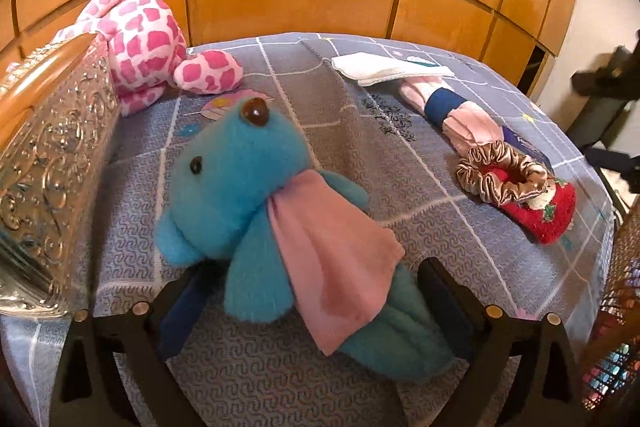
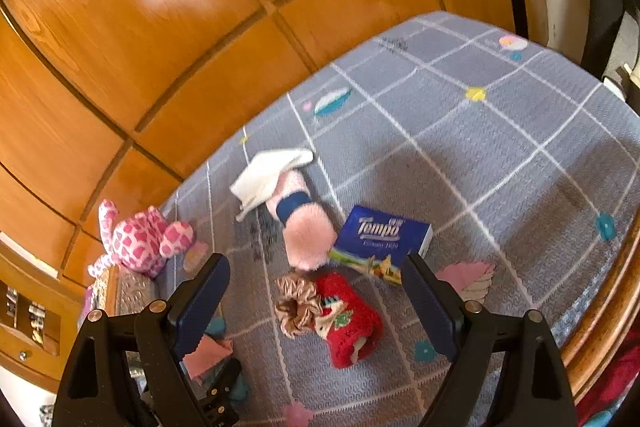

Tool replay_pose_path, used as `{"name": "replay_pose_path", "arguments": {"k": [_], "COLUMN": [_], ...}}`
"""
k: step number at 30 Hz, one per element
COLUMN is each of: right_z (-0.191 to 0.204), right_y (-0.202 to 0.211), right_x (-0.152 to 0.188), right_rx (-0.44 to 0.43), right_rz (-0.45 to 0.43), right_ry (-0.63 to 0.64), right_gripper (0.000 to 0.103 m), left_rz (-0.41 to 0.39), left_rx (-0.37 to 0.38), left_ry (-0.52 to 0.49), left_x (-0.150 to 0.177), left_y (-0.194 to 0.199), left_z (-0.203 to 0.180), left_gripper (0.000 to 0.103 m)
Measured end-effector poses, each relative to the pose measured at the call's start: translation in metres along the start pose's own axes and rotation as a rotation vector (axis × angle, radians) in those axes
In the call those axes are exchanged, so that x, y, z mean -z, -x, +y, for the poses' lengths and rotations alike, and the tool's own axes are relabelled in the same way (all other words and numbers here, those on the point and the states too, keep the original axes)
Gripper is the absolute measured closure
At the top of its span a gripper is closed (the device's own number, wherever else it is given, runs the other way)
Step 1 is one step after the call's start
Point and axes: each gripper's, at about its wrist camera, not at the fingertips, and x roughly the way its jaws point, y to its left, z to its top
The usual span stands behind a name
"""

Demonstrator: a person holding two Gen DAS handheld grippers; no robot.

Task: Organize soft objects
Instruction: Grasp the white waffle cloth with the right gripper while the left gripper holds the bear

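Left to right: pink giraffe plush (image 1: 144, 43) is parked by the embossed silver box (image 1: 60, 163), so I read that corner as the toy spot. Blue teddy (image 1: 248, 187) with its pink scarf (image 1: 332, 255) lies flat between my left gripper (image 1: 316, 291) jaws, which stand wide and press nothing. White cloth (image 2: 268, 175), pink fuzzy roll (image 2: 304, 227), beige scrunchie (image 2: 298, 303) and red sock (image 2: 352, 323) line up mid-bed; my right gripper (image 2: 316, 291) hovers wide open, empty, above them. Tissue pack (image 2: 382, 239) sits beside. Grey checked bedspread (image 2: 500, 155), wooden wardrobe (image 2: 160, 27) behind.
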Motion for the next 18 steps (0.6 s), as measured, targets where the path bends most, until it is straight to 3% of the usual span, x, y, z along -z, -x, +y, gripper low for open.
{"name": "replay_pose_path", "arguments": {"k": [5,11,18], "right_z": [0.002,0.017,0.012], "right_y": [-0.024,-0.067,-0.138], "right_x": [-0.007,-0.044,-0.097], "right_rx": [0.008,-0.018,0.017], "right_rz": [0.138,0.189,0.188], "right_ry": [0.005,0.010,-0.107], "right_gripper": [0.014,0.014,0.014], "left_rz": [-0.007,-0.015,-0.022], "left_rx": [0.019,0.035,0.051], "left_ry": [0.005,0.014,0.024], "left_x": [0.001,0.001,0.001], "left_y": [0.002,0.003,0.004], "left_z": [-0.001,0.001,0.003], "left_gripper": [0.001,0.001,0.001]}}
